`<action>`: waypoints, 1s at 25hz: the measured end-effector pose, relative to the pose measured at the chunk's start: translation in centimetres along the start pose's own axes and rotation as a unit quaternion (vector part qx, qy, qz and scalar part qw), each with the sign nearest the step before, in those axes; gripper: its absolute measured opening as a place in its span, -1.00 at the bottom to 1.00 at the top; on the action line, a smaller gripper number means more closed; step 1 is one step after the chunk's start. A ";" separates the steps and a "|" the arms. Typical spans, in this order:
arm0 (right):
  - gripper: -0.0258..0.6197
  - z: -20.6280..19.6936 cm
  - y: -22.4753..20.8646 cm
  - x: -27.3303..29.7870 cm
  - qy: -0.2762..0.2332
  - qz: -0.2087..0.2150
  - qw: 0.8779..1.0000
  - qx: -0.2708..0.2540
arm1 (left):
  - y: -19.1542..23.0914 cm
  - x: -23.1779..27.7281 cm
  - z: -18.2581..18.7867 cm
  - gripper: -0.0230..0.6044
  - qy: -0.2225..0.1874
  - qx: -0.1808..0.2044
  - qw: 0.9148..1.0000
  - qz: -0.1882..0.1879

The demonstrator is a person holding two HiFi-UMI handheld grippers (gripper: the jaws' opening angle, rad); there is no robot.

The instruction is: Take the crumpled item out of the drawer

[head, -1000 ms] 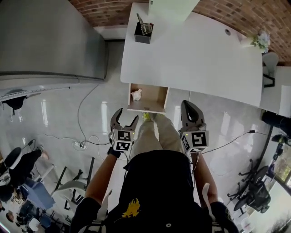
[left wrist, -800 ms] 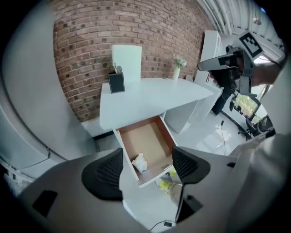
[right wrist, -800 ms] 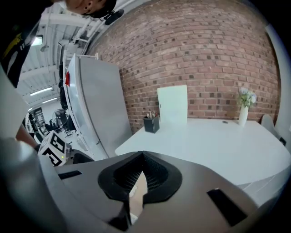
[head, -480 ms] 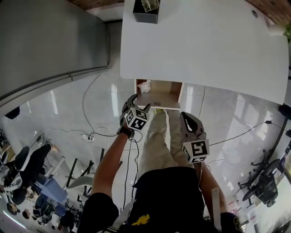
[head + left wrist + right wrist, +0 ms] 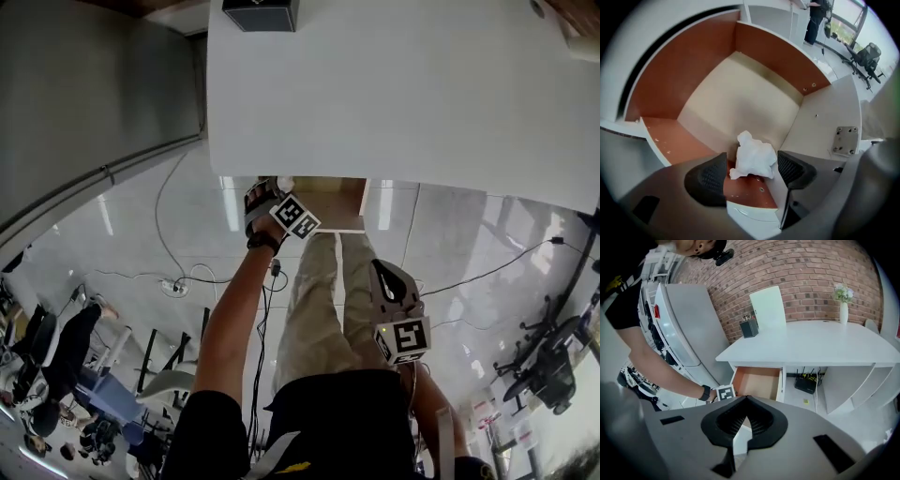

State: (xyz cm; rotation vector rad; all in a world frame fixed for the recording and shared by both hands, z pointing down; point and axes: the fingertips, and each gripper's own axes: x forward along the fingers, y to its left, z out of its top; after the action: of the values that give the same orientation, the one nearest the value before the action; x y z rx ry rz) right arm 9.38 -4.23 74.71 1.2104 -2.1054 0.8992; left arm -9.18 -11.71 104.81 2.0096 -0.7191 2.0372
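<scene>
The crumpled item is a wad of white paper [image 5: 753, 156] lying in the near corner of the open wooden drawer [image 5: 740, 93]. My left gripper [image 5: 752, 169] is open, and its dark pads [image 5: 710, 177] stand on either side of the wad with small gaps. In the head view the left gripper [image 5: 274, 199] reaches into the drawer [image 5: 328, 199] under the white table [image 5: 403, 94], which hides most of the wad. My right gripper [image 5: 392, 286] hangs back by the person's leg, shut and empty. Its own view shows the right gripper [image 5: 746, 403] tips together, with the drawer [image 5: 757, 383] beyond them.
A black pen holder [image 5: 748, 327] and a white vase with flowers [image 5: 843, 301] stand on the table [image 5: 811, 350]. A grey fridge [image 5: 684, 333] stands left of the table. Cables [image 5: 178, 281] trail on the glossy floor. Office chairs [image 5: 548, 361] stand at the right.
My left gripper has travelled forward from beside the legs into the drawer, bringing the wad between its jaws. The head has moved in over the table. The right gripper has stayed back.
</scene>
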 end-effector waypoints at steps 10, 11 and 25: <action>-0.84 -0.1 -0.9 0.2 -0.005 -0.001 1.000 0.009 | 0.2 1.9 -1.8 -0.39 0.083 0.012 0.994 0.064; -0.84 0.0 -1.0 0.2 -0.005 -0.001 1.000 0.010 | 0.0 2.0 -1.9 -0.47 0.084 0.008 0.994 0.063; -0.84 7.6 -0.8 -2.0 -0.056 -0.015 0.998 -0.015 | 1.8 -8.7 0.5 -0.84 -0.071 -0.104 0.991 0.041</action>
State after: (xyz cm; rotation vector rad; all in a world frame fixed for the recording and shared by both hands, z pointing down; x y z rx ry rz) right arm 10.04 -9.35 68.66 1.3007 -2.1739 0.8013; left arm -9.05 -11.77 95.93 2.0485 -1.0128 1.7884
